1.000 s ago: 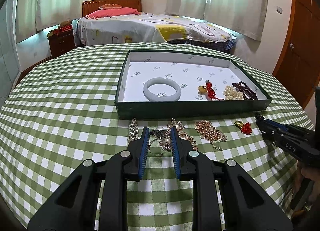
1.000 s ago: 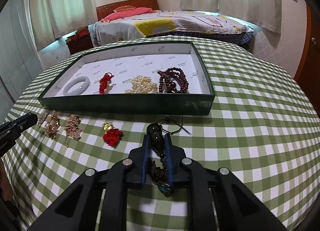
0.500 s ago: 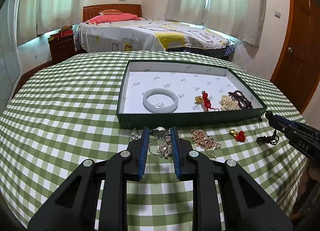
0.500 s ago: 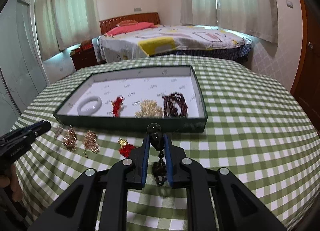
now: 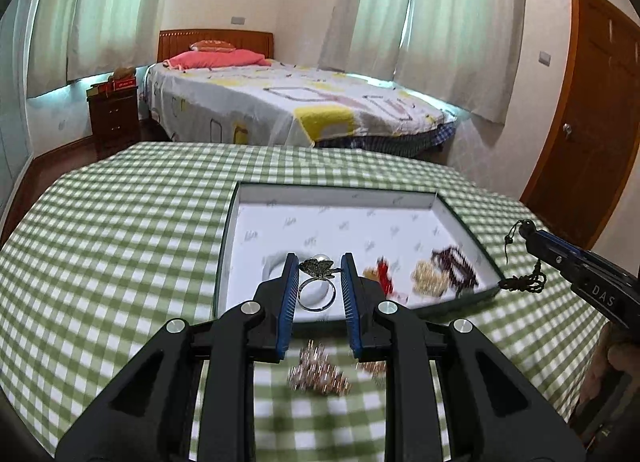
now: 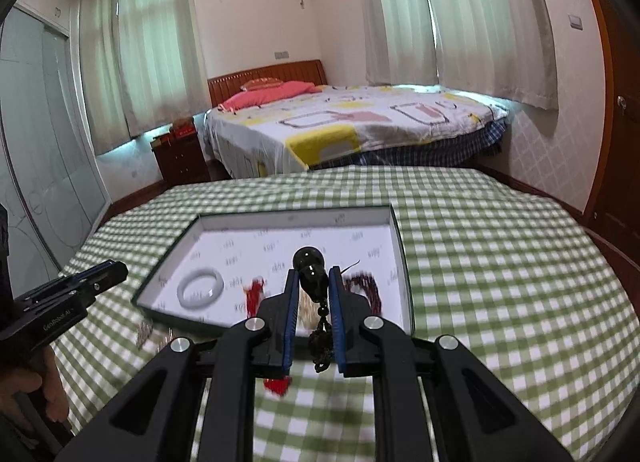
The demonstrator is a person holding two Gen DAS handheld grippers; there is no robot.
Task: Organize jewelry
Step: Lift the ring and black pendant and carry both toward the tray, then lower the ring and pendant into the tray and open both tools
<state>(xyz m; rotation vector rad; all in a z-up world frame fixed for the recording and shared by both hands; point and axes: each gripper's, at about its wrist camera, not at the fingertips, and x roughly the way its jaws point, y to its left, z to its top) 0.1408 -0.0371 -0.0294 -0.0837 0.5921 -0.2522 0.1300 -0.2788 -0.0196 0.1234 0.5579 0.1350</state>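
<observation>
— What do the left tongs [image 5: 319,268] have?

— They pinch a silver ring [image 5: 316,289] by its ornament, a dark butterfly-like piece with a pearl on top. The band hangs below, between the blue pads, above the near wall of the green tray [image 5: 226,246].

— And the right tongs [image 6: 313,282]?

— Pressed on a dark bead pendant [image 6: 310,276]. The round top bead pokes up past the fingertips, and a knotted dark tassel dangles below, between the fingers. The left wrist view shows it from the side: the cord and tassel hang from the tip of the tongs, just off the tray's right corner.

— Where is that tray?

— On the bench [image 6: 500,262], which wears a green and white checked cloth. The tray is white-lined with a printed pattern.

— What lies inside it?

— A pale bangle [image 6: 201,287] at the left, a red knotted charm [image 5: 382,271] beside it, then a cream pearl cluster [image 5: 428,276] and a dark red bead bracelet [image 5: 458,262] toward the right wall. All are blurred, so I can't give finer detail.

— Anything outside the tray?

— A rose-gold chain pile [image 5: 320,372] on the cloth in front of the tray, under the left tongs. A red tassel piece [image 6: 276,386] lies on the cloth beneath the right tongs.

— The room behind?

— A bed [image 6: 352,122] with a patterned cover and a pink pillow, curtains and a wooden door.
</observation>
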